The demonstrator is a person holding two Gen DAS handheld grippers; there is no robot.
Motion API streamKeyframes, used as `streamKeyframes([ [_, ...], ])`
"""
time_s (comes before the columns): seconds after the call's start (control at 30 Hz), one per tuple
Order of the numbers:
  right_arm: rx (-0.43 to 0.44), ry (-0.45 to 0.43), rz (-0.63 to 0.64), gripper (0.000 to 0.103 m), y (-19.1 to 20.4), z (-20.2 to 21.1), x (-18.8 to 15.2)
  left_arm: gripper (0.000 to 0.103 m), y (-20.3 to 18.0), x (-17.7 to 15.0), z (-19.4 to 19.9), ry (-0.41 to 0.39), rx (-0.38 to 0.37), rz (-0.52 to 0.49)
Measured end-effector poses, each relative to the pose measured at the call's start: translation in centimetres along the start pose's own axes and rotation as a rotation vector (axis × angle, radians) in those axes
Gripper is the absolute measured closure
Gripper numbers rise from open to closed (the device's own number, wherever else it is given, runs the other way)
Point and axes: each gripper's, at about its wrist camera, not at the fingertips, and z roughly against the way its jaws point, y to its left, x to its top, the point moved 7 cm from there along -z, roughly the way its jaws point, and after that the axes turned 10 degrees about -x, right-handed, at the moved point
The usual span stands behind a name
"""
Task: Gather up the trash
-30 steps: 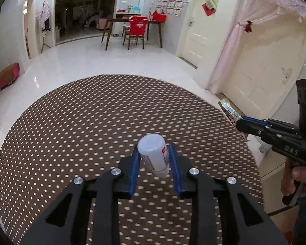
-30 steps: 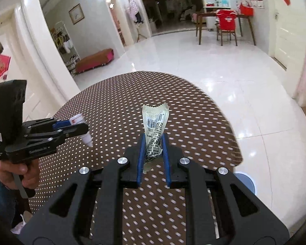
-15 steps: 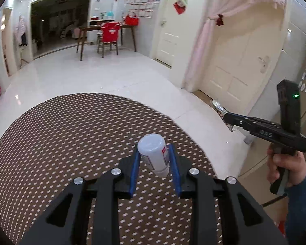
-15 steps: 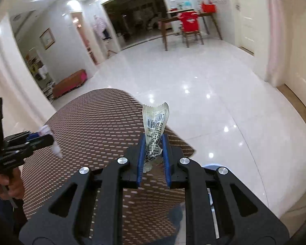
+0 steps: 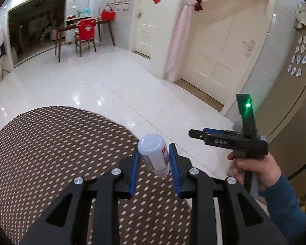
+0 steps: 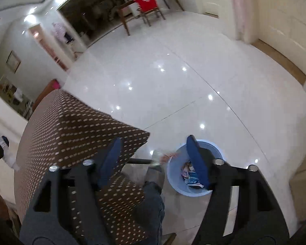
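Observation:
My left gripper is shut on a small white plastic bottle, held over the right edge of the brown dotted table. My right gripper points down at a light blue bin on the floor, and its jaws are opening. A clear wrapper, blurred, is loose in the air below the blue pads, just left of the bin's rim, with neither pad touching it. The bin holds several pieces of packaging. In the left wrist view the right gripper shows from the side, with no wrapper at its tips.
The table corner and a black bar sit just left of the bin. A person's leg in jeans is below the right gripper. Glossy white tile floor spreads beyond, with cream doors at the right and a far desk with a red chair.
Both grippers swung right, off the table. The right gripper tipped down over the blue bin, its jaws opened and the wrapper dropped out. The left gripper kept the bottle.

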Motion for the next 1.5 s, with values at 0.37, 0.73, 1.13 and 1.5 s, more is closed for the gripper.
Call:
streamKeyframes([
  [0.37,-0.006,-0.067,-0.141,0.020,-6.6,2.3,1.3,0.076,-3.3,1.1,-9.3,0.152,-0.095,-0.040],
  [0.73,-0.003,-0.148,-0.188,0.013,-7.6,5.3,2.6,0.015,-2.8,2.2,-14.3,0.228,-0.078,-0.006],
  [1.13,-0.042,-0.219,-0.148,0.006,-4.1,8.7,2.4,0.012,-1.3,2.5,-4.6,0.051,0.093,0.018],
  [1.5,-0.028,-0.289,0.010,0.006,5.0,16.1,2.4,0.006,-1.2,2.6,9.6,-0.211,0.352,0.027],
])
